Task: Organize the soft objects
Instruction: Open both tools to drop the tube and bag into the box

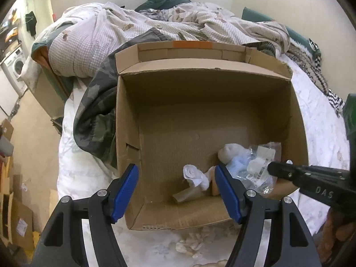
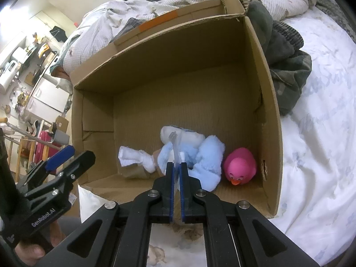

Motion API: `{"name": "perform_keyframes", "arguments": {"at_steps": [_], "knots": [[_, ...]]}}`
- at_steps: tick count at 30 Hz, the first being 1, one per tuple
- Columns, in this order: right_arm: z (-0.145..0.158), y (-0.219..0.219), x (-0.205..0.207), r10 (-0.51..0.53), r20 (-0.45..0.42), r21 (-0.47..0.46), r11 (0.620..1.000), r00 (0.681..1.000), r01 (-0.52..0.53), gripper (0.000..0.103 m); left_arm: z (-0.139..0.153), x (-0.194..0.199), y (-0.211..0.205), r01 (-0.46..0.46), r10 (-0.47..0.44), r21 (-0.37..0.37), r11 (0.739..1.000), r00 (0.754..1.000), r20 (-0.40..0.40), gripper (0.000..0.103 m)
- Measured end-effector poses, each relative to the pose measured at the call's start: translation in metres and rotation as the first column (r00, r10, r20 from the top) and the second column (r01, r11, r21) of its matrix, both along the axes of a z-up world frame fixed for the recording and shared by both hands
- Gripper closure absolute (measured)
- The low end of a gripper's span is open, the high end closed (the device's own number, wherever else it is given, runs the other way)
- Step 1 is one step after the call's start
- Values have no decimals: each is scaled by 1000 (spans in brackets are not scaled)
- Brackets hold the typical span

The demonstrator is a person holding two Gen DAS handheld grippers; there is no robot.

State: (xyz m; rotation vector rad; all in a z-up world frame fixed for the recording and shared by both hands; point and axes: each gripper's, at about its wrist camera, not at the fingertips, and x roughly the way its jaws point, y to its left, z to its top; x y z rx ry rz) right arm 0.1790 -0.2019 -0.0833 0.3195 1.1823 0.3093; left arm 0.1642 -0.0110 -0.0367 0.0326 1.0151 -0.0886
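Note:
An open cardboard box (image 1: 169, 84) (image 2: 169, 51) sits on the bed. Inside near its front lie a white rolled cloth (image 1: 195, 175) (image 2: 135, 155), a pink rubber duck (image 2: 240, 165) and a light blue plush (image 2: 209, 160) in a clear plastic bag (image 1: 255, 166). My right gripper (image 2: 176, 164) is shut on the clear plastic bag, holding it just inside the box's front edge; it also shows in the left wrist view (image 1: 278, 169). My left gripper (image 1: 176, 182) is open and empty over the box's front left corner, and shows in the right wrist view (image 2: 64, 153).
A rumpled checked quilt (image 1: 138, 29) and dark camouflage clothing (image 1: 98, 115) (image 2: 287, 66) lie around the box on the white sheet (image 2: 316, 144). A washing machine (image 1: 15, 66) and cardboard pieces (image 1: 17, 222) are on the floor left of the bed.

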Motion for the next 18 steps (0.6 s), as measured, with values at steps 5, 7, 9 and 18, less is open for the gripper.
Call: {"name": "perform_keyframes", "arguments": {"at_steps": [5,7,9,18], "knots": [[7,-3,0,-27,36,-24,999,999,28,39,0,0,4,-15,15,-5,1000,1000,1,35],[14,-5,-1,-44,77,-33,998,996,47,27,0,0,5,-18,18,-7,1000,1000,2,35],[18,-6,0,-43,94,-51,998,995,47,27,0,0,6,-21,21,-10,1000,1000,0,35],[20,-10,-2,-64,89,-28,997,994,67,27,5,-5,8,-29,30,-7,1000,999,12,35]]}}
